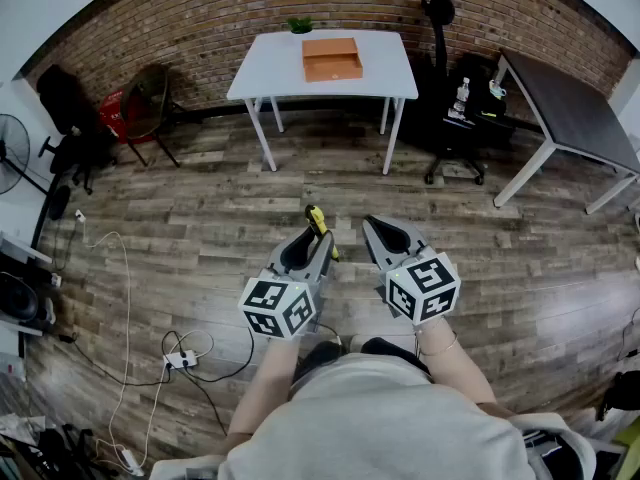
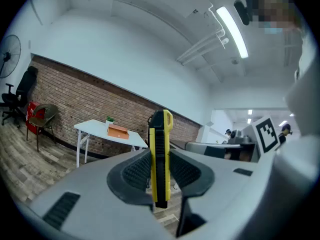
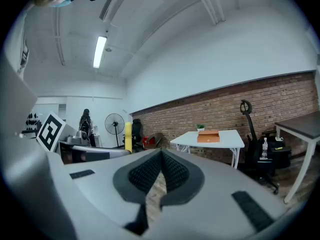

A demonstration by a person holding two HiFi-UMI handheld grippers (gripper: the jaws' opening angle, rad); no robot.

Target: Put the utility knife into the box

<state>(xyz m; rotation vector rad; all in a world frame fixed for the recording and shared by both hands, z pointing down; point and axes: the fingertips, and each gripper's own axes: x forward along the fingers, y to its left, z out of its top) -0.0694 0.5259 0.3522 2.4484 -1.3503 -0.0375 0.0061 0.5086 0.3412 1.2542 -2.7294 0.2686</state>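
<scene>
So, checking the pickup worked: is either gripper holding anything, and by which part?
The left gripper clamps the yellow utility knife by its lower half, top end protruding. The right gripper is shut, empty.

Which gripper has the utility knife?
The left gripper: its fingers clamp the yellow-and-black utility knife upright. The right gripper has its fingers shut together, with nothing between them.

Bright, even indoor light fills all three views. A ceiling tube light (image 2: 232, 31) glares white in the left gripper view; a strip lamp (image 3: 100, 51) burns out in the right gripper view. Shadows are soft (a faint one lies under the white bench (image 1: 270, 68)). Fisheye bending curves the brick wall (image 1: 200, 28), and the corners go black. The utility knife (image 2: 160, 154) is crisp, while the grey plastic around it is soft.
</scene>
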